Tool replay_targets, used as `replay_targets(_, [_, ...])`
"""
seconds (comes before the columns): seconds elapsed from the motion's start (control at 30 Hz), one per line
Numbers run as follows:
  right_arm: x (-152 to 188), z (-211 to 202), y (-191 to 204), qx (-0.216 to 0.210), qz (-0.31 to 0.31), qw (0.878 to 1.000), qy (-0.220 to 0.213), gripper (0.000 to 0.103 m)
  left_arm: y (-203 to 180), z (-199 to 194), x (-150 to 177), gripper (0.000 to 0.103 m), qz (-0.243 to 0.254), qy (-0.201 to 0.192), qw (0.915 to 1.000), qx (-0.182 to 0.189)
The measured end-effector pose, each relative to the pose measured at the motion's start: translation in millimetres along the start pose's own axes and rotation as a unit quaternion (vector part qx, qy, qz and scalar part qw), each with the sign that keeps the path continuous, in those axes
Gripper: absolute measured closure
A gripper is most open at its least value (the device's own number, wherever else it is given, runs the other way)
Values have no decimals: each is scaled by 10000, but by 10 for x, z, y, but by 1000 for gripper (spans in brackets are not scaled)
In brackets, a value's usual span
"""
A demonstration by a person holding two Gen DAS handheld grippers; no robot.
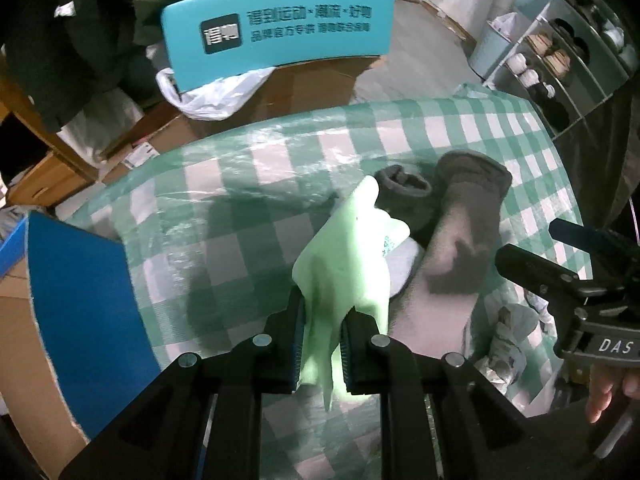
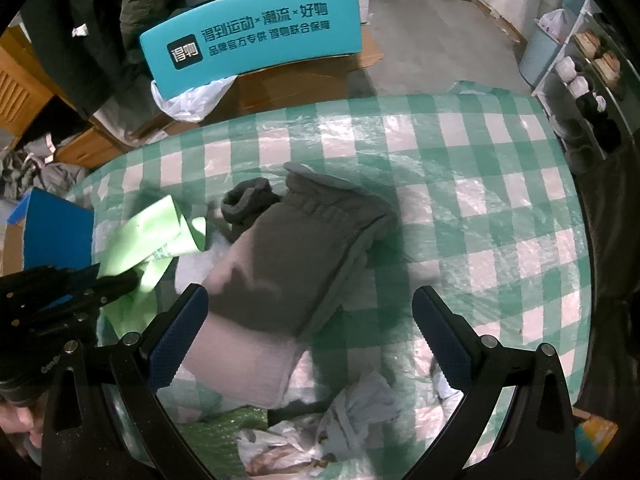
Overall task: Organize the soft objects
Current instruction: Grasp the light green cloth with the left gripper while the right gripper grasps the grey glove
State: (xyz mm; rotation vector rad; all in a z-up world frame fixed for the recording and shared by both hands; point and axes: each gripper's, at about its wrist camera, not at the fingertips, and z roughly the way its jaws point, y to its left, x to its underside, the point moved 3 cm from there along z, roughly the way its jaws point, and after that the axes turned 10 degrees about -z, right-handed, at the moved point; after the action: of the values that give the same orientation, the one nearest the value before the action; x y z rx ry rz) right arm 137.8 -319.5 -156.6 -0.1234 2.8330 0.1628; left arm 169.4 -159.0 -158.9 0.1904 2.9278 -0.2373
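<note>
My left gripper (image 1: 322,344) is shut on a light green cloth (image 1: 348,256) and holds it above the green checked tablecloth (image 1: 240,184). The cloth also shows in the right wrist view (image 2: 144,240), with the left gripper (image 2: 120,284) at its lower edge. A grey-brown padded garment (image 2: 292,256) lies on the table with a small dark grey rolled piece (image 2: 246,200) at its far end; both show in the left wrist view (image 1: 460,232), (image 1: 404,188). My right gripper (image 2: 310,332) is open, its jaws wide apart over the near end of the garment.
A blue-edged cardboard box (image 1: 76,304) stands at the table's left. A teal sign (image 2: 252,40) and cardboard boxes (image 2: 288,84) lie beyond the far edge. A shoe rack (image 2: 588,92) stands at the right. Crumpled plastic bags and paper (image 2: 320,420) lie at the near edge.
</note>
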Motion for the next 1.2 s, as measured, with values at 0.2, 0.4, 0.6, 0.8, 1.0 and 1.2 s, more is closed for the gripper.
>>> replay_targets(0.2, [-48, 111, 77, -43, 13, 10000, 78, 2, 107, 33, 1, 87, -85, 14, 9999, -65])
replay_targets(0.4, [-106, 222, 136, 21, 9, 9999, 171, 2, 129, 94, 7, 87, -113, 70, 9999, -81])
replay_targets(0.6, [-94, 390, 157, 90, 36, 9993, 363, 2, 172, 233, 24, 76, -155, 303, 9993, -126])
replay_targets(0.8, [-77, 499, 113, 101, 135, 9982, 571, 4, 194, 287, 20, 41, -179, 258, 9993, -197])
replay_targets(1.0, [-67, 534, 104, -64, 58, 9977, 672, 31, 178, 321, -7, 25, -226, 266, 9992, -197])
replay_targets(1.2, [-67, 432, 76, -173, -42, 9982, 576, 63, 111, 407, 6, 24, -158, 361, 9989, -253])
